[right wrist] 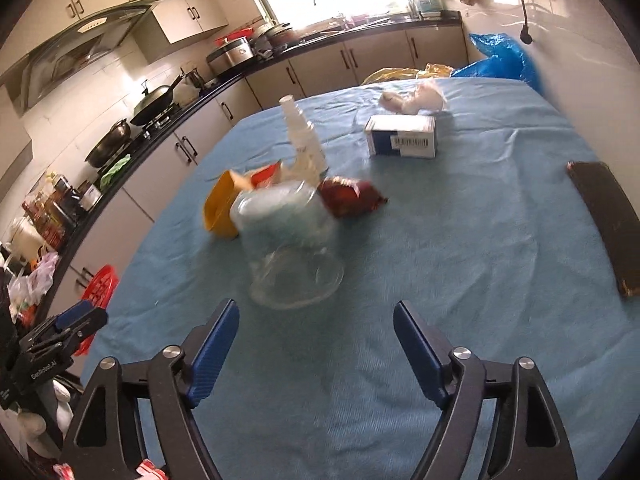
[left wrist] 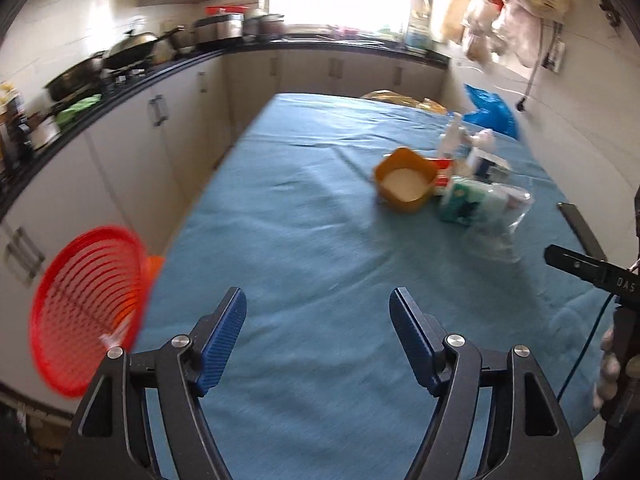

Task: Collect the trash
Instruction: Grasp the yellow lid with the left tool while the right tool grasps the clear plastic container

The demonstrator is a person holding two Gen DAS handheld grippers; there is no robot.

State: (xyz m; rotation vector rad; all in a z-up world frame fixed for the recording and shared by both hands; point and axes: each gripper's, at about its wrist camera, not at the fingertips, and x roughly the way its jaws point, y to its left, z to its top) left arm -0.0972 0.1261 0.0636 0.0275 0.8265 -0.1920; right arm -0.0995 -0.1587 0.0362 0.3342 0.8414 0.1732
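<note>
Table cover: a blue cloth (right wrist: 460, 240) is spread over the table.
Counter: a black worktop (left wrist: 248, 46) is lined with a dark wok (right wrist: 154, 100) and a steel pot (right wrist: 234, 54).
Cabinets: beige doors with dark handles (left wrist: 160, 110) are set below.
Wall: filled plastic bags (left wrist: 516, 12) are hung at upper right.

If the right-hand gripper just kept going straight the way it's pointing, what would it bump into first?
Probably bare blue tablecloth, since the right gripper tilts downward. Its jaws stand open and empty. The nearest item is the clear plastic container, slightly left of its line; depth is hard to judge.
</note>
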